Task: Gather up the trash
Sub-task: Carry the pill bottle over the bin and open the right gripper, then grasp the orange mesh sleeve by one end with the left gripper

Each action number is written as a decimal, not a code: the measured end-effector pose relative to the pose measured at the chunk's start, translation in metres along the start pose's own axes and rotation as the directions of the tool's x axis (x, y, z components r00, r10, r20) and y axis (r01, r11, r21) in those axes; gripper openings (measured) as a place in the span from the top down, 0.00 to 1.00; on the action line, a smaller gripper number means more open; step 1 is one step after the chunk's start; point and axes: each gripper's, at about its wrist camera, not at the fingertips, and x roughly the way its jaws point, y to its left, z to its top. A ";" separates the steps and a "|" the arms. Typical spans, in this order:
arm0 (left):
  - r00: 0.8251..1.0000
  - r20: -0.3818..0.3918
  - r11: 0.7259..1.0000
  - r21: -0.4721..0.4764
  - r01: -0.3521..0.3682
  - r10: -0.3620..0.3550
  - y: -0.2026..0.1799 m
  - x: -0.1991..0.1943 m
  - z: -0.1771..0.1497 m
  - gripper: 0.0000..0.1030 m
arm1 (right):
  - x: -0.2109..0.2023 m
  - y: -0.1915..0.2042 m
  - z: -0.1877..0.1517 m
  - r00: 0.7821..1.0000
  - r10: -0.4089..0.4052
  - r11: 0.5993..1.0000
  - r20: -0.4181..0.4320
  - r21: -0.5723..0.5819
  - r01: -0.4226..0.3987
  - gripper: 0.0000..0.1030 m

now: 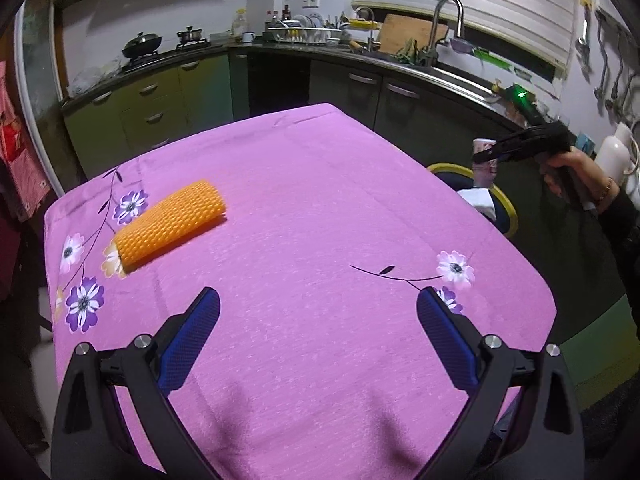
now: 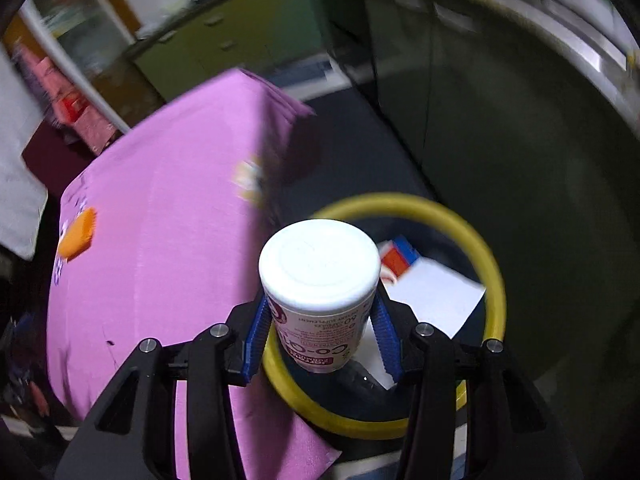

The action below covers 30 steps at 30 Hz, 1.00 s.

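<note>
My right gripper (image 2: 320,320) is shut on a white supplement bottle (image 2: 320,280) with a pink label, held over a dark bin with a yellow rim (image 2: 494,280). The bin holds white paper (image 2: 432,296) and a red-blue carton (image 2: 400,256). In the left wrist view the right gripper (image 1: 486,156) holds the bottle (image 1: 484,168) above the bin's yellow rim (image 1: 508,204), beside the table's right edge. An orange foam net sleeve (image 1: 170,224) lies on the pink tablecloth (image 1: 320,220), far left; it also shows in the right wrist view (image 2: 78,238). My left gripper (image 1: 318,308) is open and empty above the cloth.
The table has a pink flowered cloth (image 2: 160,220). Behind it runs a kitchen counter with green cabinets (image 1: 160,96), a stove with a wok (image 1: 142,46), and a sink with a tap (image 1: 444,28). A white thermos (image 1: 612,152) stands at the far right.
</note>
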 end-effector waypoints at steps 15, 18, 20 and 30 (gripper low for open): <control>1.000 -0.021 0.999 0.037 -0.014 0.015 0.007 0.016 0.007 0.08 | -0.030 -0.017 -0.021 0.995 -0.041 0.998 0.095 0.058 0.035 0.38; 1.000 -0.023 0.999 0.044 -0.015 0.016 0.027 0.021 0.013 0.08 | -0.049 0.007 -0.036 0.992 -0.006 1.000 0.129 0.018 0.003 0.36; 1.000 -0.014 0.998 0.054 -0.009 0.010 0.042 0.024 0.019 0.08 | -0.054 0.026 -0.046 0.990 0.021 1.000 0.137 -0.013 -0.019 0.36; 0.997 -0.064 0.985 0.163 0.057 -0.047 0.138 0.077 0.060 0.08 | -0.036 0.089 -0.069 0.989 0.122 0.987 0.088 -0.112 -0.112 0.36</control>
